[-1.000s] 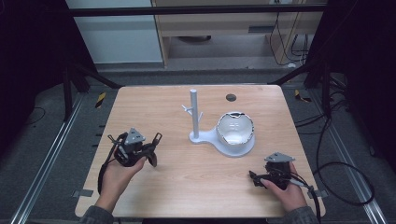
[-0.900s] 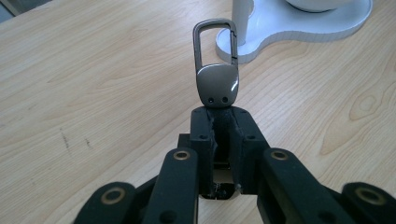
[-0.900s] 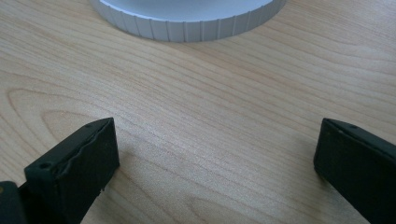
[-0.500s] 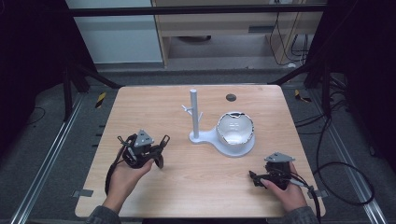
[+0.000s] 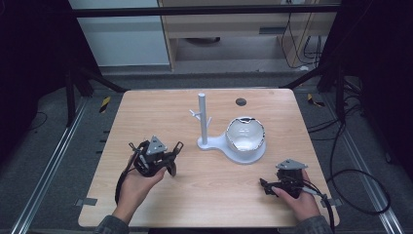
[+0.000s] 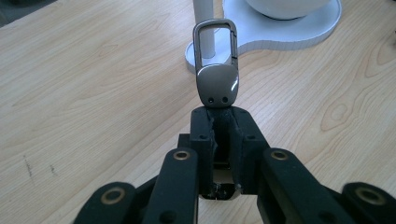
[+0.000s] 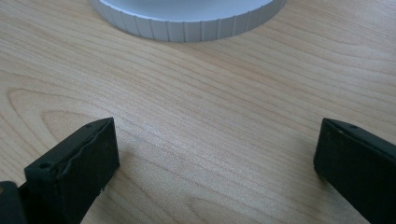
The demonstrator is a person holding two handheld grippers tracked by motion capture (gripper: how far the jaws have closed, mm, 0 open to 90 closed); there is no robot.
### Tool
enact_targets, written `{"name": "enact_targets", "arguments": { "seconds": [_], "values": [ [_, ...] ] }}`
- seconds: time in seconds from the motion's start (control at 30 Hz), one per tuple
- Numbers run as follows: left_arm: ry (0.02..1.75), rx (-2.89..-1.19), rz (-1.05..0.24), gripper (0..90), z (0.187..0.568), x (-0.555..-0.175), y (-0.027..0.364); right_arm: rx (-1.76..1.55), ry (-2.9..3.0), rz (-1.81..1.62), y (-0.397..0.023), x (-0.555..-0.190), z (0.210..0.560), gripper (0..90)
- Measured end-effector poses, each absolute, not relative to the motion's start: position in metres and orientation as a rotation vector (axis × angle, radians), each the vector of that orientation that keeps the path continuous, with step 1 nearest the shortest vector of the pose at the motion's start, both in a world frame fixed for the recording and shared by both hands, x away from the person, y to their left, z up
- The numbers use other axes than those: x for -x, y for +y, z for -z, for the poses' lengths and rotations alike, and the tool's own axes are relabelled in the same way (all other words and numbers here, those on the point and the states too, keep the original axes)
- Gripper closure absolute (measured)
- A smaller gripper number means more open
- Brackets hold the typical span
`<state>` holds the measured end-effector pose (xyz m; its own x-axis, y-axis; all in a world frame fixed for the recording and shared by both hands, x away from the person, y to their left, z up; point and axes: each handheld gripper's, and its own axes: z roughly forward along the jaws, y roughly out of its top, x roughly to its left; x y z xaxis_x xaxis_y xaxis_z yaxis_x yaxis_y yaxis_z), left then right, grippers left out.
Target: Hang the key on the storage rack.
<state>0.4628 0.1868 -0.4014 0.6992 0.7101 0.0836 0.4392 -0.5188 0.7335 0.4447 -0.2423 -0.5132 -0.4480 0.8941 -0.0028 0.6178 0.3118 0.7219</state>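
Your left hand-held gripper (image 6: 219, 122) is squeezed tight on the flat end of a shiny metal clip (image 6: 216, 70). That way its open loop sticks out in front, free to slide over a peg. It points at the white stand (image 5: 202, 119), a smooth pole with little branch pegs, close ahead. Beside the pole sits a round white bowl (image 5: 245, 135). Your right hand-held gripper (image 7: 215, 154) rests low over the wooden table (image 5: 160, 109), jaws wide apart, holding nothing.

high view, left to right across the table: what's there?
left gripper holding a metal key clip → white stand post → white bowl on the stand's base → right gripper
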Motion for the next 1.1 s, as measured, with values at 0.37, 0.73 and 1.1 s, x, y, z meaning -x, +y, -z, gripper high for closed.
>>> {"name": "enact_targets", "arguments": {
  "seconds": [0.37,0.73,1.1],
  "values": [
    [0.85,-2.201,-0.484,80.5,0.4,-0.462,0.175,-1.344,2.18,-0.928,-0.242,-0.445,0.513,0.4],
    [0.848,-2.179,-0.489,80.5,0.397,-0.463,0.165,-1.344,2.18,-0.928,-0.242,-0.445,0.513,0.4],
    [0.845,-2.145,-0.498,80.4,0.392,-0.463,0.161,-1.343,2.181,-0.928,-0.242,-0.445,0.513,0.4]
  ]
}}
